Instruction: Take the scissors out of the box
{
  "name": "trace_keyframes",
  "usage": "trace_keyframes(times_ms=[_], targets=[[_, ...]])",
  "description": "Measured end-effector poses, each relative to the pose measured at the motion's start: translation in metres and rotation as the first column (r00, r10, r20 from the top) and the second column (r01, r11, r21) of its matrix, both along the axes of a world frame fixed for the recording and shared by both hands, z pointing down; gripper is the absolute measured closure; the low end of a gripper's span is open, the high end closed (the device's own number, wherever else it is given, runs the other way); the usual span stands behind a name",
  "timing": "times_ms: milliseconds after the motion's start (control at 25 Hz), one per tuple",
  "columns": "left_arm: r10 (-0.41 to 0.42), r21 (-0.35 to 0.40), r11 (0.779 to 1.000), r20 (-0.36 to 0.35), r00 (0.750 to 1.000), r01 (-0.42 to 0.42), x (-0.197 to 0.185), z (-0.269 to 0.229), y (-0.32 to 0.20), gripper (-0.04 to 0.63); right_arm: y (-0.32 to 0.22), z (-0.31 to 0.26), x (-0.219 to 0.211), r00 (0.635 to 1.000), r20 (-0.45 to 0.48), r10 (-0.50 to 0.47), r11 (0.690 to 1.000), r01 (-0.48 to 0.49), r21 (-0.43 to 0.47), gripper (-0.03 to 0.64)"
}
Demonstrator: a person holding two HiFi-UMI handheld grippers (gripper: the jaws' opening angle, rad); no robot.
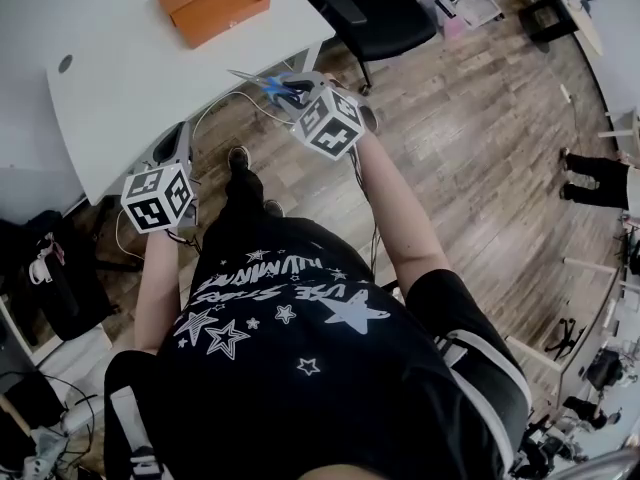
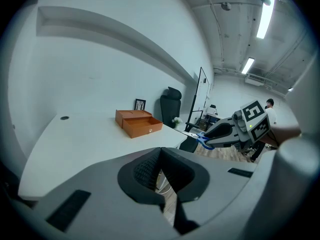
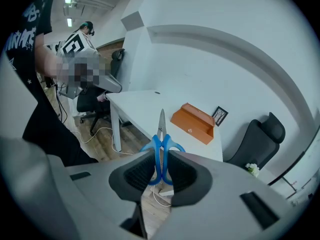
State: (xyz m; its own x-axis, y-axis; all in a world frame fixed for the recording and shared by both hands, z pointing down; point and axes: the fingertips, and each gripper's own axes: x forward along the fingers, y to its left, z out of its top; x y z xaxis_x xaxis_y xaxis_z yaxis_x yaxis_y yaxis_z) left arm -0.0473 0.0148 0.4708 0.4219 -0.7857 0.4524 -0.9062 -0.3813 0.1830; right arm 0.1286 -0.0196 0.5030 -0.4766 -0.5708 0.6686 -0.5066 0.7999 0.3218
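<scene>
White table (image 1: 150, 68) behind, scissors (image 3: 161, 134) pinched betw right claw (image 3: 160, 171) pads, blades fwd

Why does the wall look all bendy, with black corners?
Left gripper view and right gripper view: a wide-angle lens curves the wall ledge and darkens the corners. Right gripper view: the scissors look sharp. Head view: the floor planks fan out.
</scene>
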Motion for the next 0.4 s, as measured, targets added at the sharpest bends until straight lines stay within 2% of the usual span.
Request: trace_keyframes(times_ms=[400], targets=[[0.028, -0.004, 1.000, -0.002, 1.000, -0.028, 0.0093, 0.0053, -0.0041, 0.577, 0.0001, 0.0009, 0.0115, 1.000, 0.006, 0.027, 1.000, -0.027, -0.005, 0.512]])
